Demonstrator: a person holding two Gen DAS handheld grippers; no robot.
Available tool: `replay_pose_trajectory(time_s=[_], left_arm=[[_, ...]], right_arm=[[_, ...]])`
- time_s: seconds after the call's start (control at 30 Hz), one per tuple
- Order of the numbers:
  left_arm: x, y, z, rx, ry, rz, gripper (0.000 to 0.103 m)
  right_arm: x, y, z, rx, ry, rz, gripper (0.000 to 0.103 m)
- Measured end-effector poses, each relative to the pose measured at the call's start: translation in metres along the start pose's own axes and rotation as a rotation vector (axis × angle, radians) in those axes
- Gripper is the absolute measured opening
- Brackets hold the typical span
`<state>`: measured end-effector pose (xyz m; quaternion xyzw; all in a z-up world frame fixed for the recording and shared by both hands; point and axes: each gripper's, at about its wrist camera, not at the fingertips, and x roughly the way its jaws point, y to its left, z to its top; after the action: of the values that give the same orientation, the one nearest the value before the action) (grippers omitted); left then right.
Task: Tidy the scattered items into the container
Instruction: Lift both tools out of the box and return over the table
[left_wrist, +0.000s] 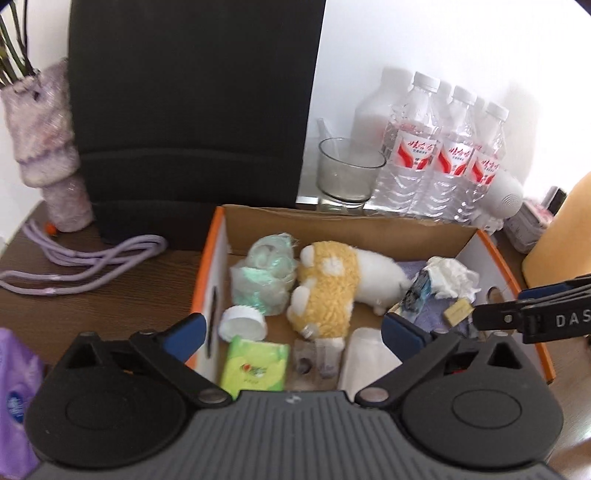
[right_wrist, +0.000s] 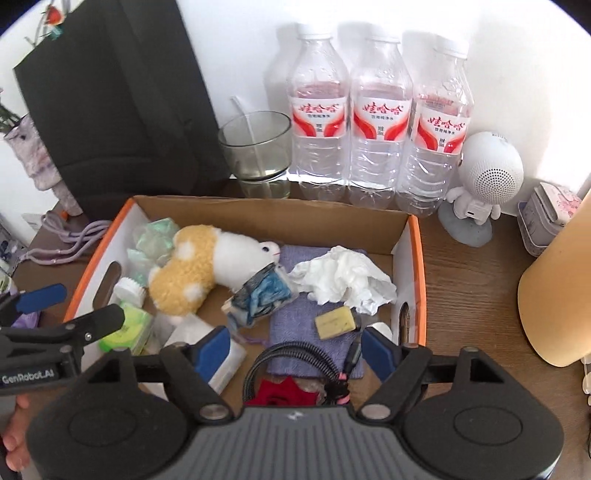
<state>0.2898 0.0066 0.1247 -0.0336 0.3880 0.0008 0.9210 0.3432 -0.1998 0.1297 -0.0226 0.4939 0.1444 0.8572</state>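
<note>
while your left gripper (left_wrist: 293, 330) hangs over the near left part of the cardboard box (left_wrist: 332, 218), its blue fingers stand wide apart and hold nothing. your right gripper (right_wrist: 295, 349) is over the near right part, also spread apart and empty. inside the box the plush toy (right_wrist: 207, 266) lies in the middle, the crumpled tissue (right_wrist: 347, 277) to its right on a purple cloth (right_wrist: 295, 314), and the green tissue pack (left_wrist: 255, 365) near the left wall. three water bottles (right_wrist: 380, 122) stand behind the far wall
</note>
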Motion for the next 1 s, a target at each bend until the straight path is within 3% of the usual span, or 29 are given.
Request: replay_pose_trajectory(time_s=[0.07, 0.1, 0.2, 0.27, 0.3, 0.4, 0.53, 0.6, 0.73, 0.87, 0.93, 0.97, 1.0], left_arm=[[-0.018, -0.003, -0.011, 0.003, -0.104, 0.025, 0.103], [-0.029, -0.005, -0.021, 0.016, -0.201, 0.030, 0.103], [-0.059, -0.007, -0.063, 0.064, -0.515, 0.022, 0.103], [-0.069, -0.006, -0.083, 0.048, -0.592, 0.039, 0.103], [-0.073, -0.005, -0.090, 0.036, -0.611, 0.029, 0.103], [-0.086, -0.002, -0.101, 0.024, -0.647, 0.020, 0.103], [-0.103, 0.000, -0.110, 0.042, -0.625, 0.041, 0.103], [-0.113, 0.004, -0.130, 0.035, -0.599, 0.037, 0.103], [-0.133, 0.007, -0.194, 0.026, -0.471, -0.070, 0.103], [-0.139, 0.000, -0.239, 0.051, -0.385, -0.093, 0.103], [-0.138, -0.004, -0.243, 0.061, -0.365, -0.093, 0.103], [-0.139, -0.007, -0.243, 0.072, -0.367, -0.091, 0.103], [-0.139, -0.008, -0.243, 0.079, -0.374, -0.091, 0.103]], right_arm=[[-0.009, 0.007, -0.009, -0.010, -0.084, -0.022, 0.077], [-0.017, 0.012, -0.017, -0.017, -0.164, -0.030, 0.077], [-0.044, 0.023, -0.063, -0.066, -0.545, -0.014, 0.078], [-0.052, 0.027, -0.100, -0.083, -0.769, -0.011, 0.085], [-0.053, 0.028, -0.112, -0.076, -0.814, -0.023, 0.087], [-0.053, 0.027, -0.131, -0.040, -0.832, -0.030, 0.087], [-0.064, 0.028, -0.144, -0.043, -0.807, -0.035, 0.087], [-0.075, 0.031, -0.158, -0.039, -0.775, -0.041, 0.087], [-0.100, 0.029, -0.236, 0.032, -0.755, -0.028, 0.087], [-0.095, 0.024, -0.299, 0.064, -0.673, -0.066, 0.086], [-0.077, 0.018, -0.300, 0.042, -0.583, -0.100, 0.067], [-0.070, 0.013, -0.296, 0.053, -0.549, -0.108, 0.051], [-0.063, 0.008, -0.289, 0.080, -0.527, -0.101, 0.048]])
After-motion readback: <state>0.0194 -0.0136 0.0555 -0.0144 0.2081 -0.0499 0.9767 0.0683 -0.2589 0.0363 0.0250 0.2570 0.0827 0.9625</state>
